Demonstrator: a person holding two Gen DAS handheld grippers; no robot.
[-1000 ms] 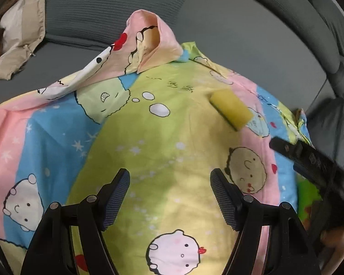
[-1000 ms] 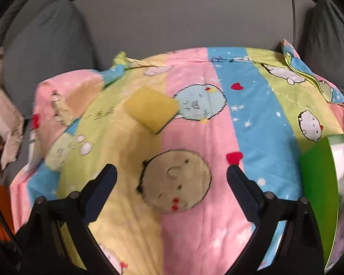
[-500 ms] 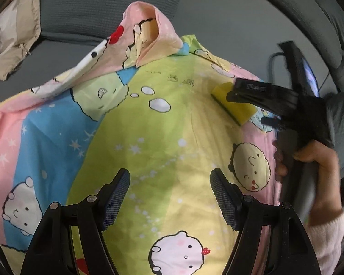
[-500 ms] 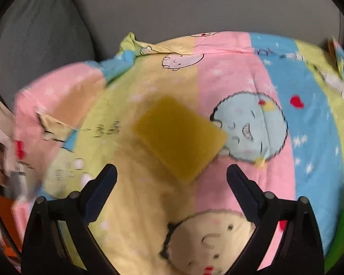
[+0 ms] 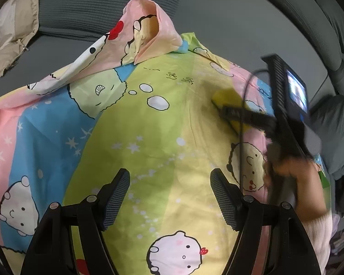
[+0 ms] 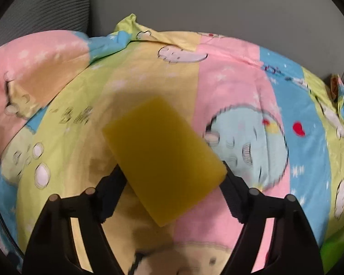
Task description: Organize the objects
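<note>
A yellow sponge (image 6: 162, 160) lies on a cartoon-print blanket (image 6: 236, 87) spread over a grey sofa. My right gripper (image 6: 172, 171) straddles the sponge's near end; its jaws are closing and both fingertips meet the sponge's long edges. From the left wrist view the same sponge (image 5: 224, 97) shows at the right, with the right gripper (image 5: 234, 112) down on it and a hand (image 5: 293, 171) holding that tool. My left gripper (image 5: 169, 194) hovers open over the yellow-green part of the blanket (image 5: 149, 137), nothing between its fingers.
The blanket's far corner (image 5: 146, 29) is folded up into a peak. A beige garment (image 5: 13, 39) lies on the sofa seat at far left. Grey sofa cushions (image 5: 252, 23) rise behind. A green box edge (image 6: 332, 252) shows at lower right.
The right gripper swung in from the right, came down over the sponge and narrowed its jaws onto it. The left gripper stayed put and open.
</note>
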